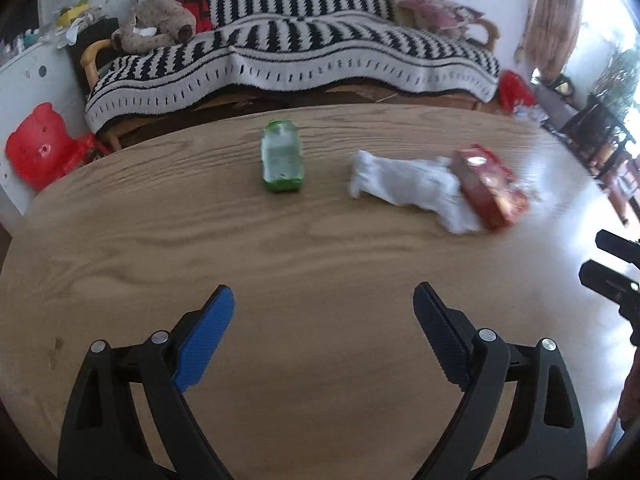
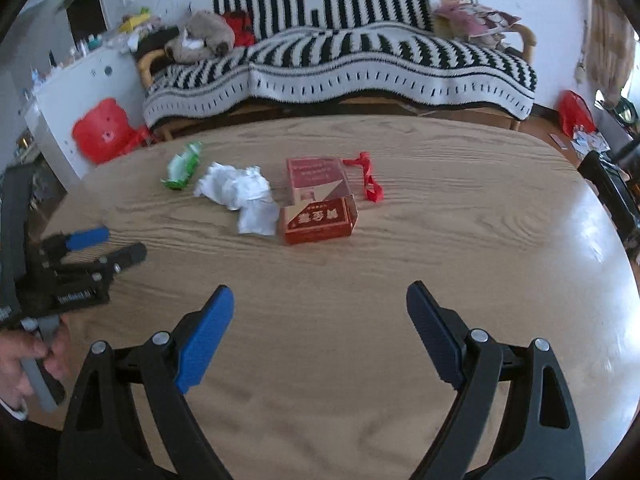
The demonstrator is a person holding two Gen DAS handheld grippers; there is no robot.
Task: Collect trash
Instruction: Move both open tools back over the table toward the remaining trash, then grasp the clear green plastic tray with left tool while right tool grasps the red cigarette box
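On the wooden table (image 1: 280, 240) lie a green wrapper (image 1: 281, 157), a crumpled white tissue (image 1: 404, 184) and an open red box (image 1: 490, 188). The right wrist view shows the same green wrapper (image 2: 182, 168), white tissue (image 2: 242, 196) and red box (image 2: 318, 204), plus a red ribbon (image 2: 370, 178) beside the box. My left gripper (image 1: 324, 300) is open and empty, well short of the wrapper. My right gripper (image 2: 320, 300) is open and empty, short of the box. The left gripper (image 2: 110, 246) also shows at the left of the right wrist view.
Behind the table (image 2: 480, 220) stands a sofa under a black-and-white striped blanket (image 1: 288, 52) with a plush toy (image 1: 156, 24). A red bear-shaped stool (image 1: 40, 148) sits at the left, a red bag (image 2: 576, 114) on the floor at the right. A hand (image 2: 28, 356) holds the left gripper's handle.
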